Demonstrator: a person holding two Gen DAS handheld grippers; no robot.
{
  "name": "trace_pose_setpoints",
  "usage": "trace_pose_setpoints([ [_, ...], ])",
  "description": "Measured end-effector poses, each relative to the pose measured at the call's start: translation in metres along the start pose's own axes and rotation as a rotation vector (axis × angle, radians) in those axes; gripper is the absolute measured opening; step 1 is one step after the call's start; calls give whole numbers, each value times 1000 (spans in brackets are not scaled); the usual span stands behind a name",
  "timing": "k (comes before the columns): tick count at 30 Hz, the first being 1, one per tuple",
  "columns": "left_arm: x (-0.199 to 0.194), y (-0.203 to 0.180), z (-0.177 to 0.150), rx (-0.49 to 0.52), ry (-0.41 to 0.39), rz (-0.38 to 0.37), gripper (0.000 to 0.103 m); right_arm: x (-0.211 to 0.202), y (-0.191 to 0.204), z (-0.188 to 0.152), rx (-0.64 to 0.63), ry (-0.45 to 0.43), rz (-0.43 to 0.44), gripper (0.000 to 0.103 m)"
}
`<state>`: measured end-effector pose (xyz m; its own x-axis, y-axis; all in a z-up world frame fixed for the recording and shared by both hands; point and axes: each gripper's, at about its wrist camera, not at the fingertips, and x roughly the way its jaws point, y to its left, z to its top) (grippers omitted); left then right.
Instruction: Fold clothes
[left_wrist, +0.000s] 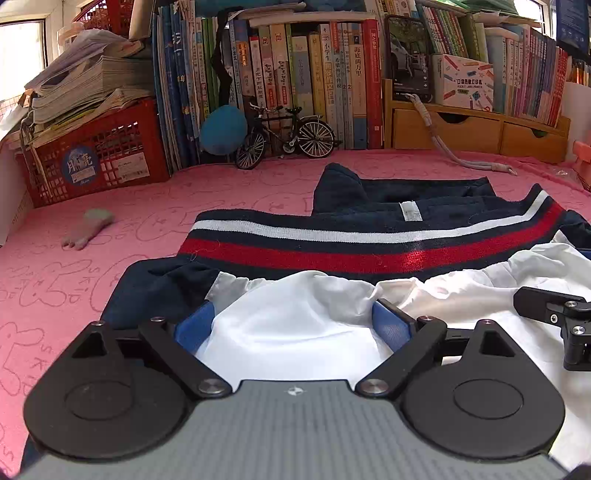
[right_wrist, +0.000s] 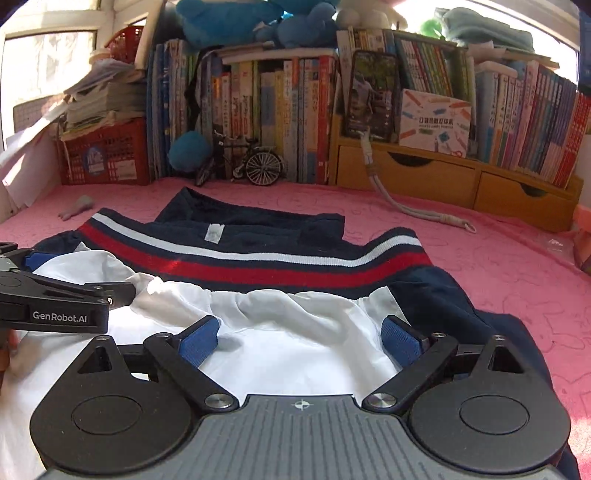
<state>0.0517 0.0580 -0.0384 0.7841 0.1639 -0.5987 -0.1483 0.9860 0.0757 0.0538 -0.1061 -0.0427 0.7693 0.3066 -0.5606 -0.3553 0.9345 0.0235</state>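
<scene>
Garment position: the jacket (left_wrist: 369, 254), navy with a red-and-white striped hem band and white lining (left_wrist: 295, 328), lies spread on the pink tabletop (left_wrist: 74, 266), lining side up near both claws.

Left claw (left_wrist: 293, 325): fingers spread wide, blue pads (left_wrist: 194, 326) resting on either side of a bulge of white lining; nothing is pinched. Right claw (right_wrist: 301, 338): likewise spread, pads straddling the lining just beside the navy side panel; nothing is gripped.

Procedure, as judged: each claw should close on a full layer, lining and navy shell together, not on lining alone, which would slide and bunch. Both grips should sit at matching points along the edge so the fold line runs parallel to the striped band. The two claws stand close together, so contact between them is a risk.

Surroundings, left to right: red crate (left_wrist: 99, 155), small grey-pink object (left_wrist: 88, 229), model bicycle (left_wrist: 284, 136), a cord (left_wrist: 461, 155) trailing from the wooden drawers (left_wrist: 461, 129). All stand well apart from the jacket; the cord end lies nearest its far edge.
</scene>
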Motion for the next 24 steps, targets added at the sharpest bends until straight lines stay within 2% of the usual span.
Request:
trace_pose_setpoints([
  [5,-1,0,1,-5,8,-2,97,6,8,0,-42,40,-21,101],
  [12,4,8,3,-35,23,-36,99,10,4,1,-97,50,-76,101],
  [15,4,8,3,-36,23,-36,100,9,-7,-1,-118,17,-218,101],
  [18,4,7,3,-34,24,-40,100,10,-37,-6,-58,11,-298,102],
  [21,5,7,3,-28,26,-47,101,13,-73,-12,94,37,-242,102],
  [24,5,6,3,-27,27,-49,102,6,-82,-15,170,19,-239,102],
])
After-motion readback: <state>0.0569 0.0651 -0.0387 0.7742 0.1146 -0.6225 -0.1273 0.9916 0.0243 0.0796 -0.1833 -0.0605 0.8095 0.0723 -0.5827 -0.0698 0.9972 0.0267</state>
